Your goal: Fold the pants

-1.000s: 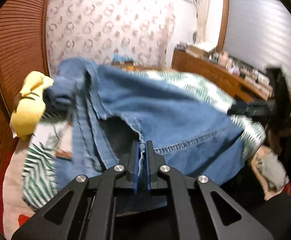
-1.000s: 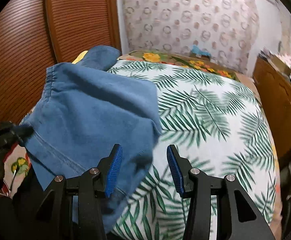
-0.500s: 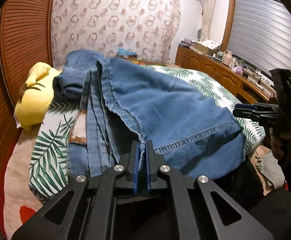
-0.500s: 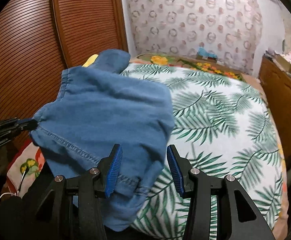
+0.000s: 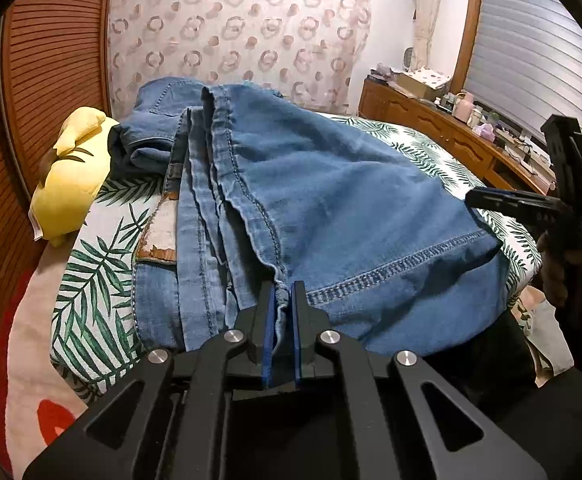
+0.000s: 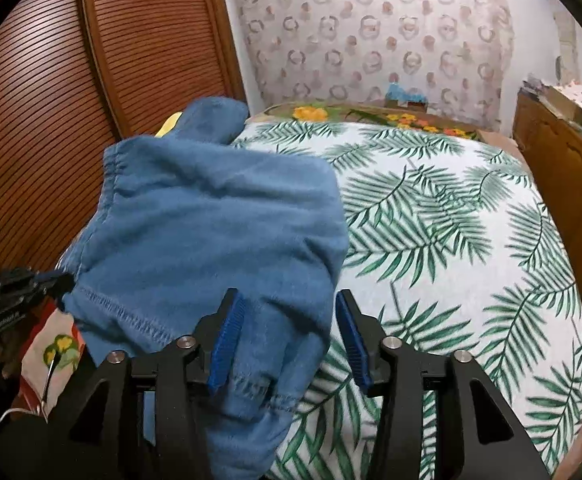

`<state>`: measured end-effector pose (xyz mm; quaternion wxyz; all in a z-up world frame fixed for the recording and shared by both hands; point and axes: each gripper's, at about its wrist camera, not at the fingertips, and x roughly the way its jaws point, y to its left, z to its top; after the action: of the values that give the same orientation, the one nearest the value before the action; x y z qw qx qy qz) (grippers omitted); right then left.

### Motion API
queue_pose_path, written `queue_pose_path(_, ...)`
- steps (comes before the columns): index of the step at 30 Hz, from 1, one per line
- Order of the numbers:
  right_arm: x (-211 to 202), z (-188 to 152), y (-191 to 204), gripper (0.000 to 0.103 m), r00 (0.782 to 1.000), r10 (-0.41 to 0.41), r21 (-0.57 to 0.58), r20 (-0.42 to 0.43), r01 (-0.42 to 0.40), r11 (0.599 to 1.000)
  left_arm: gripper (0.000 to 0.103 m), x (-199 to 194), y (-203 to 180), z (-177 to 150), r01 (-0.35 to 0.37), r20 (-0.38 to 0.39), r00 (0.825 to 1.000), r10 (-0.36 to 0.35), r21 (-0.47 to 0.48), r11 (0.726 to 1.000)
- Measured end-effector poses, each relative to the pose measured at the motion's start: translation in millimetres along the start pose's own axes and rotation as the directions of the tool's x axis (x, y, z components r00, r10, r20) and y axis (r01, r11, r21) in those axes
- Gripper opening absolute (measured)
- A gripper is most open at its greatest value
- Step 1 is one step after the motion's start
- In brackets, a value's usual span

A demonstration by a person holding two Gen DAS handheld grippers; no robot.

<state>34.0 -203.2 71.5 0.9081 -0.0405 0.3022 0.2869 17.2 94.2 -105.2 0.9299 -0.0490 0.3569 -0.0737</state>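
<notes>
Denim jeans [image 5: 331, 208] lie on the bed [image 6: 451, 240], over its palm-leaf sheet, their long axis running from the near hem away toward the far wall, with the hem hanging over the bed's near edge. The left tongs [image 5: 281, 300] are clamped on the hem's seam corner. The right tongs [image 6: 287, 344] stand apart, having just opened further; the other hem corner lies loose between them, so the right hand is the free one for the next grasp.

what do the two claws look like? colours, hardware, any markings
Both match: matte black angular linkage arms with triangular cutouts and round silver pivot bolts, blue ribbed pads on the fingers. Left claw, right claw. Faint white lettering on the left claw's body in the right wrist view, unreadable. No sleeve visible.
</notes>
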Motion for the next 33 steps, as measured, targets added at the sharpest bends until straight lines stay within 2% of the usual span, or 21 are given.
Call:
queue_pose_path(4,16.9,-1.1,4.4,0.053,1.0,-0.005,0.006,-0.02,0.005,1.0,0.015,0.1,-1.7,4.4,-0.024,-0.007,1.0,0.024,-0.006,1.0)
queue_pose_path(6,26.5,-4.2,5.9,0.053,0.999,-0.002,0.008,-0.041,0.003,1.0,0.025,0.8,-1.8,7.1,-0.033,-0.009,0.999,0.033,-0.006,0.999)
queue_pose_path(7,29.2,-4.9,7.1,0.054,0.999,-0.001,0.008,-0.049,0.001,1.0,0.036,0.3,-2.1,8.9,-0.032,-0.005,0.999,0.032,-0.009,0.999)
queue_pose_path(8,32.8,-6.2,7.4,0.054,0.998,0.003,0.01,-0.058,-0.002,1.0,0.054,-0.4,-1.9,10.8,-0.03,0.001,1.0,0.03,-0.016,0.999)
queue_pose_path(9,36.6,-5.9,8.2,0.054,0.998,0.008,0.012,-0.066,-0.008,1.0,0.063,-1.2,-1.8,12.0,-0.031,0.009,0.999,0.031,-0.02,0.999)
queue_pose_path(10,38.6,-5.8,8.3,0.054,0.998,0.014,0.016,-0.069,-0.012,1.0,0.076,-2.0,-2.2,13.5,-0.032,0.018,0.999,0.032,-0.022,0.999)
queue_pose_path(11,40.5,-5.7,7.6,0.054,0.998,0.018,0.023,-0.067,-0.017,1.0,0.078,-2.9,-3.6,15.9,-0.029,0.028,0.999,0.029,-0.02,0.999)
queue_pose_path(20,54.6,-7.6,3.5,0.054,0.995,0.062,0.056,-0.076,-0.058,0.997,0.078,3.6,-25.1,33.3,-0.023,0.038,0.999,0.023,0.019,1.0)
queue_pose_path(28,61.9,-8.9,3.2,0.054,0.994,0.086,0.08,-0.069,-0.08,0.994,0.078,17.2,-38.1,33.9,-0.006,0.016,1.0,0.006,0.043,0.999)
queue_pose_path(30,62.4,-9.0,6.2,0.043,0.992,0.106,0.085,-0.069,-0.1,0.991,0.078,23.0,-37.5,31.8,-0.006,0.001,1.0,0.006,0.039,0.999)
queue_pose_path(32,61.1,-8.7,7.6,0.022,0.988,0.143,0.09,-0.065,-0.137,0.986,0.078,29.9,-36.1,28.8,-0.004,-0.018,1.0,0.005,0.031,0.999)
queue_pose_path(33,59.7,-7.4,10.0,0.018,0.986,0.158,0.081,-0.058,-0.154,0.985,0.078,33.1,-35.3,27.4,-0.008,-0.027,1.0,0.009,0.029,1.0)
